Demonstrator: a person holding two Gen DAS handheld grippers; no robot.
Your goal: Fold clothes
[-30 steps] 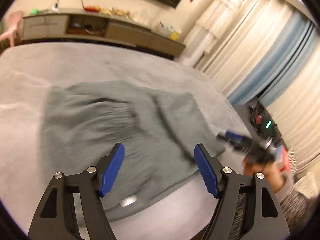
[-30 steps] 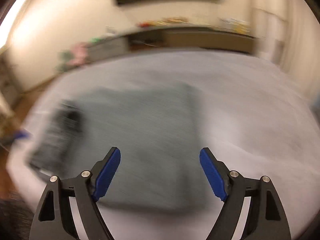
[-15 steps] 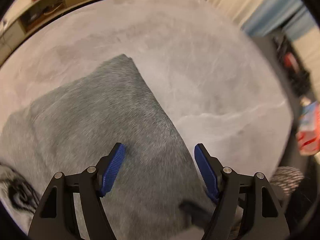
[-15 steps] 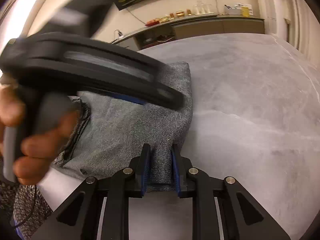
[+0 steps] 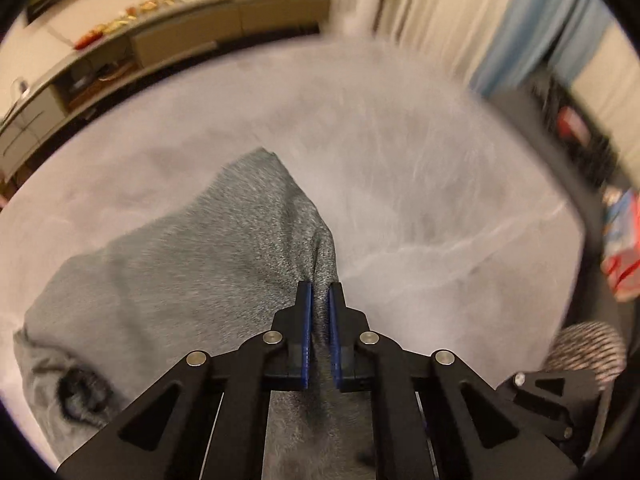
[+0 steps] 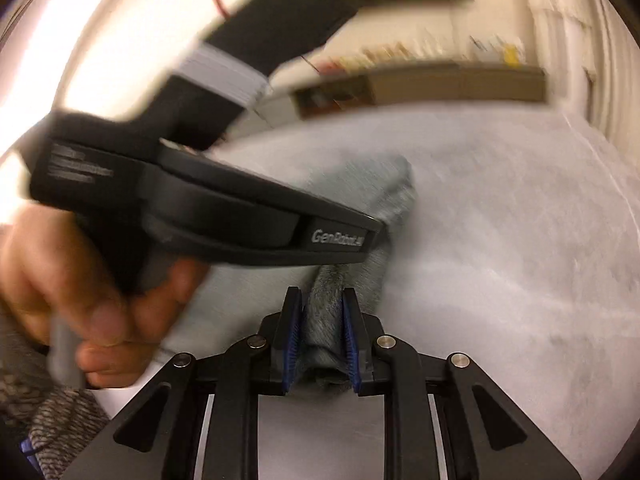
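Grey knit fabric of the garment [image 5: 224, 264] now sits pinched between the blue pads of our left gripper [image 5: 319, 336], which stood wide open above it half a second ago; the cloth spreads ahead and to the left of it over the pale bed sheet [image 5: 440, 184]. Our right gripper [image 6: 319, 340] stays nearly closed on a bunched fold of the same garment [image 6: 324, 320], with the hand [image 6: 80, 300] holding the left tool close on its left.

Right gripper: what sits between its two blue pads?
A bunched fold of the grey garment, pinched in the right gripper; the right wrist view shows it.
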